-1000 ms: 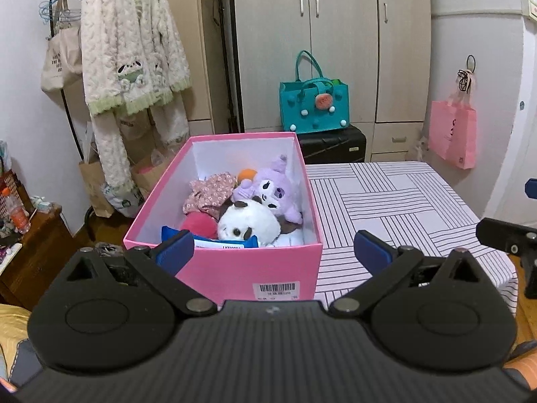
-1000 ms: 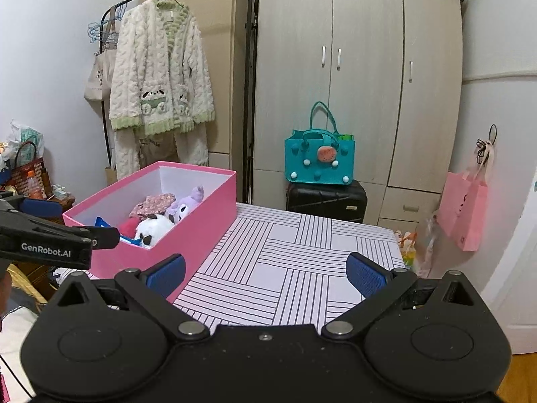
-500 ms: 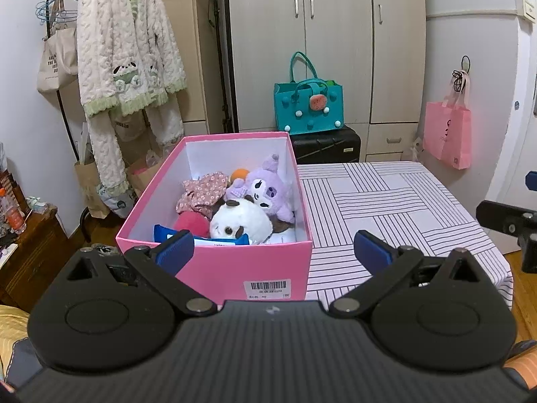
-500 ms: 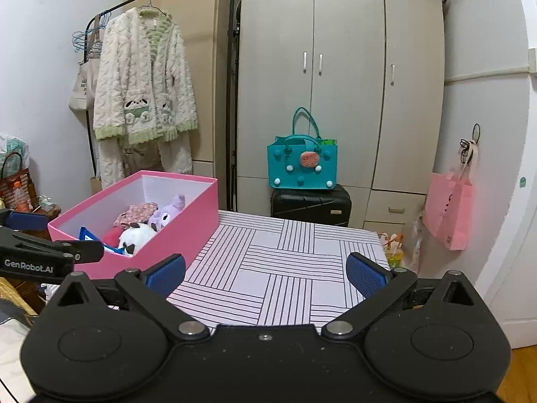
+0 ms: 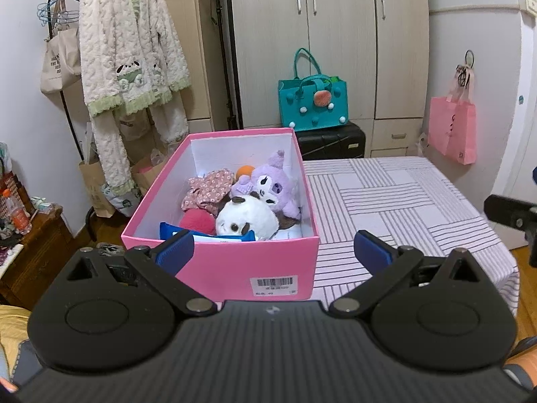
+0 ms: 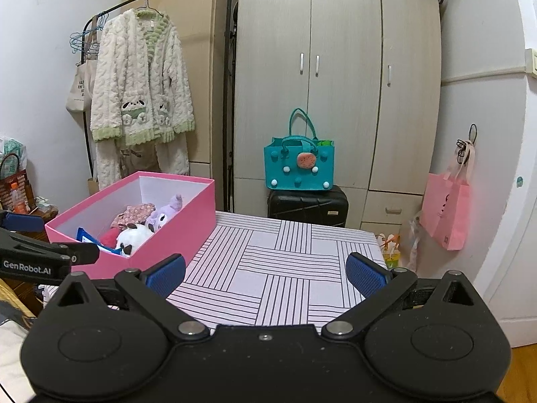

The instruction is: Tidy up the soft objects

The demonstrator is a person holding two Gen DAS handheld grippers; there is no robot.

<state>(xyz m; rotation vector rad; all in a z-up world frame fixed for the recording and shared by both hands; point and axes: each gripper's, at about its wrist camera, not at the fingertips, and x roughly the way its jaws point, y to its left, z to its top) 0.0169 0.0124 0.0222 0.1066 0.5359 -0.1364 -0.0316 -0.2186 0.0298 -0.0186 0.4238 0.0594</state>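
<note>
The wardrobe [image 6: 339, 94] fills the back wall at 12 o'clock. A cream fleece robe [image 6: 141, 87] hangs on the rack at 10 o'clock. The table [image 6: 288, 268], covered with a striped cloth, occupies the centre of the room. The pink box [image 5: 231, 265] sits on the table's left end, at 11 o'clock from the right gripper. A teal bag [image 6: 298, 164] rests on a black suitcase [image 6: 307, 205] behind the table. Inside the box lie a white panda plush [image 5: 246, 218], a purple plush [image 5: 273, 184] touching it at 1 o'clock, a floral fabric piece [image 5: 206, 191], a red ball [image 5: 198, 221] and a small orange ball [image 5: 245, 171]. The left gripper [image 5: 273, 252] is held just short of the box's near wall, jaws spread wide and empty. The right gripper [image 6: 265, 272] hangs over the bare cloth, jaws likewise spread and empty.
</note>
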